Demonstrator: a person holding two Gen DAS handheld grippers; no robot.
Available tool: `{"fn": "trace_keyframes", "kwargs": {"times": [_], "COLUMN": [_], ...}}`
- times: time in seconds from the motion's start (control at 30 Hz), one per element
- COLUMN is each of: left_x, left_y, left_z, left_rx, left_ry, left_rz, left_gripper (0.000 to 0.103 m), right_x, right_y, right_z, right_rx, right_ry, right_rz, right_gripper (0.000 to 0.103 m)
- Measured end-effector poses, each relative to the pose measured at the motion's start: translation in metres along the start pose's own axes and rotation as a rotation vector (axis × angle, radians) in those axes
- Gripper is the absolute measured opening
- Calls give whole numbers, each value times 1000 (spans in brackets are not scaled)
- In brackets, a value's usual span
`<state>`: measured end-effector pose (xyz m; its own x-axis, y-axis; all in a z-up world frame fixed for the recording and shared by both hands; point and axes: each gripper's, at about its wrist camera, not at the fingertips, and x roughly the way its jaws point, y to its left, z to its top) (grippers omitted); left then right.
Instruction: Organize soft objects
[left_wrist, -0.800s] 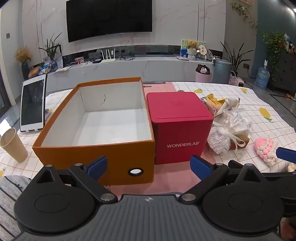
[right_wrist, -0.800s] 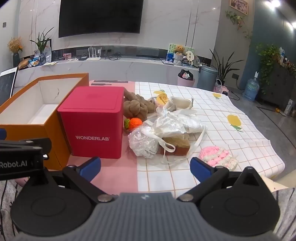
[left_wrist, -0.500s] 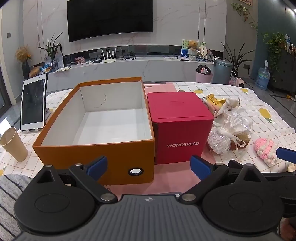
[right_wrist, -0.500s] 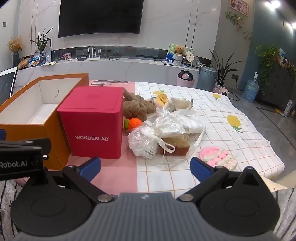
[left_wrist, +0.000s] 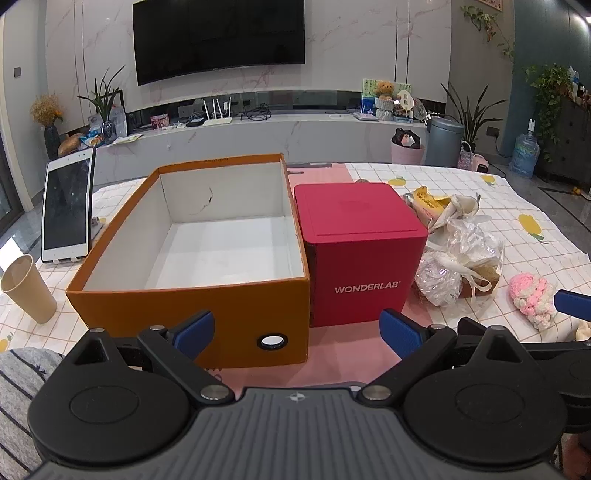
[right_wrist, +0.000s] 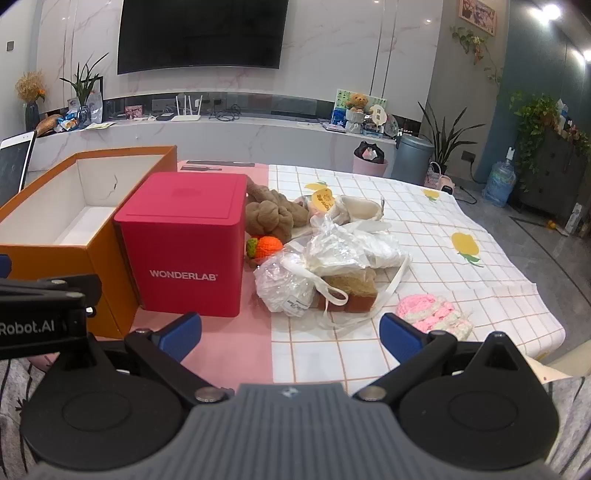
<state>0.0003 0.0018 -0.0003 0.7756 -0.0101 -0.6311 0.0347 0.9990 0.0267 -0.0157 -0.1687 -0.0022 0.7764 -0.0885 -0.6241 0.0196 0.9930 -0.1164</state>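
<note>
An open orange box (left_wrist: 192, 306) with a bare white inside stands at the table's left; it also shows in the right wrist view (right_wrist: 48, 254). A red WONDERLAB box (left_wrist: 362, 254) (right_wrist: 188, 243) stands against its right side. Right of that lies a pile of soft things: a brown knitted item (right_wrist: 273, 216), an orange knitted fruit (right_wrist: 267, 246), plastic-wrapped bundles (right_wrist: 325, 266) (left_wrist: 458, 258) and a pink-and-white knitted piece (right_wrist: 432, 314) (left_wrist: 532, 295). My left gripper (left_wrist: 295, 330) is open and empty before the boxes. My right gripper (right_wrist: 290, 332) is open and empty before the pile.
A tablet (left_wrist: 66, 210) stands on a holder at the far left, with a paper cup (left_wrist: 27, 284) in front of it. The table has a checked cloth (right_wrist: 461, 229) and a pink mat (right_wrist: 229, 350). The table's right edge drops off near the pink piece.
</note>
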Motion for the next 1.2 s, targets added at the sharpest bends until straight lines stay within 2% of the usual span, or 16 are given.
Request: {"fn": "trace_keyframes", "kwargs": {"times": [1.2], "left_x": [2], "left_y": [-3], "left_z": [-5], "left_rx": [17], "left_ry": [-8], "left_rz": [11], "left_gripper": [103], "right_x": [1], "right_y": [3], "right_z": [-1], "right_rx": [-15], "right_ry": [11], "right_rz": [-17], "right_gripper": [100]}}
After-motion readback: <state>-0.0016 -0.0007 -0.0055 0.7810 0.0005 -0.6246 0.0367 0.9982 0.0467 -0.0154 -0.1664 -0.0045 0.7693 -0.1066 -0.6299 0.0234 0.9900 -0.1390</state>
